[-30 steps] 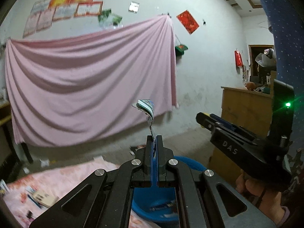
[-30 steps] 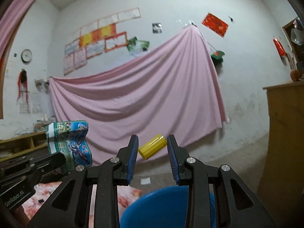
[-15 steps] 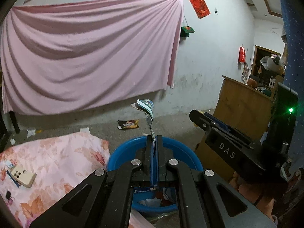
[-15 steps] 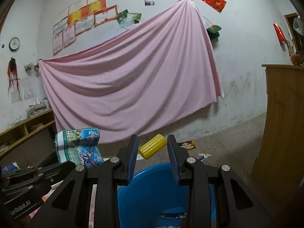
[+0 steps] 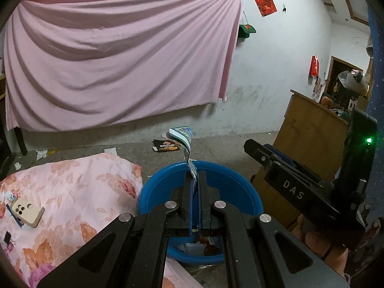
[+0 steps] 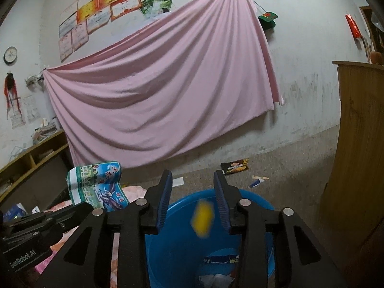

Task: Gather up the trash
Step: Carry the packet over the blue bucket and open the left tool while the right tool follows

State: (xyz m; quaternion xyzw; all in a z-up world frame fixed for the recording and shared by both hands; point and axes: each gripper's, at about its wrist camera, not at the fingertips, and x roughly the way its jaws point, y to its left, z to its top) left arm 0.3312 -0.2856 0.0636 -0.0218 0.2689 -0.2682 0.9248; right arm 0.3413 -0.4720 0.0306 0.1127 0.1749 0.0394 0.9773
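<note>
Trash items at the point of release over the blue basin (image 6: 261,201). Right gripper (image 6: 193,183): jaws opening, pads clear of the yellow cylinder (image 6: 202,218), which appears as a blurred streak below them and inside the basin's outline, apparently in free fall. Left gripper (image 5: 195,180): jaws together, clamped on the lower edge of a printed wrapper (image 5: 183,136) that curls up and away above the fingertips; seen from the right wrist, the same wrapper (image 6: 96,184) sits left of the basin rim rather than squarely over it. Papers and packets already lie on the basin floor. For a clean drop, the left gripper should probably be carried further over the basin's centre before its jaws part, since a light, curled wrapper will drift sideways and could land on the floral cloth (image 5: 72,192). A dark snack packet (image 6: 235,165) and small scraps remain on the floor beyond.
</note>
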